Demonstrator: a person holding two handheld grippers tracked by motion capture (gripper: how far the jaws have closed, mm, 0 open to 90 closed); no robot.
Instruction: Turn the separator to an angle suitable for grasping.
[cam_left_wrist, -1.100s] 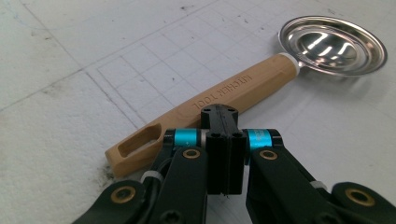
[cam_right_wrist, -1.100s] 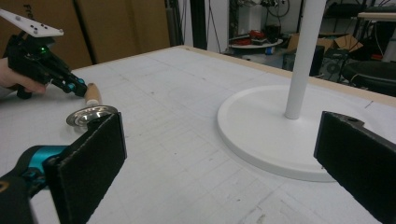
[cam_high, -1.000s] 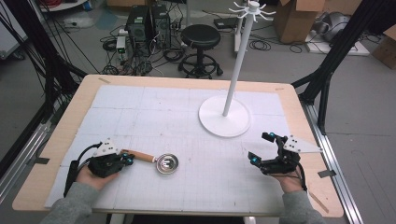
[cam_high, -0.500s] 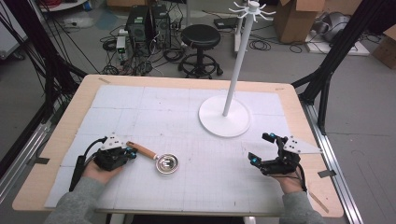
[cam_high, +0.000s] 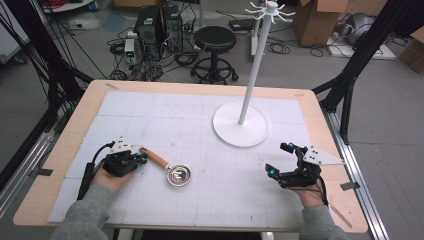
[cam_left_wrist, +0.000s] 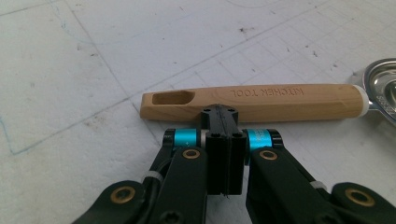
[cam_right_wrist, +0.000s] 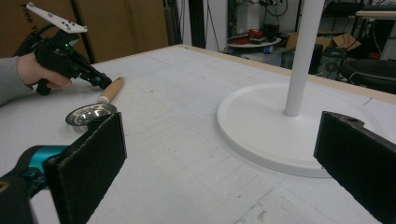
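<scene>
Item: wooden-handled strainer (cam_high: 167, 167) lay just ahead of the clenched, empty left gripper (cam_left_wrist: 219, 114), right gripper (cam_high: 281, 160) gaping well apart; a good pickup likely needed opening, then straddling mid-handle squarely.

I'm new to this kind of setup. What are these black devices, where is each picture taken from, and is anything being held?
There is no robot here. A person sits at the table and holds a hand-operated gripper in each hand. The high view looks down from above the person. The other two pictures come from small cameras riding on the grippers, looking along their black fingers.

On the table's white mat lie a small metal strainer with a wooden handle and a tall white stand with hooks on top.

The left gripper is shut and empty; its closed tips sit right at the handle's side, though I cannot tell whether they touch it. The right gripper is wide open, holding nothing, away from the strainer.
</scene>
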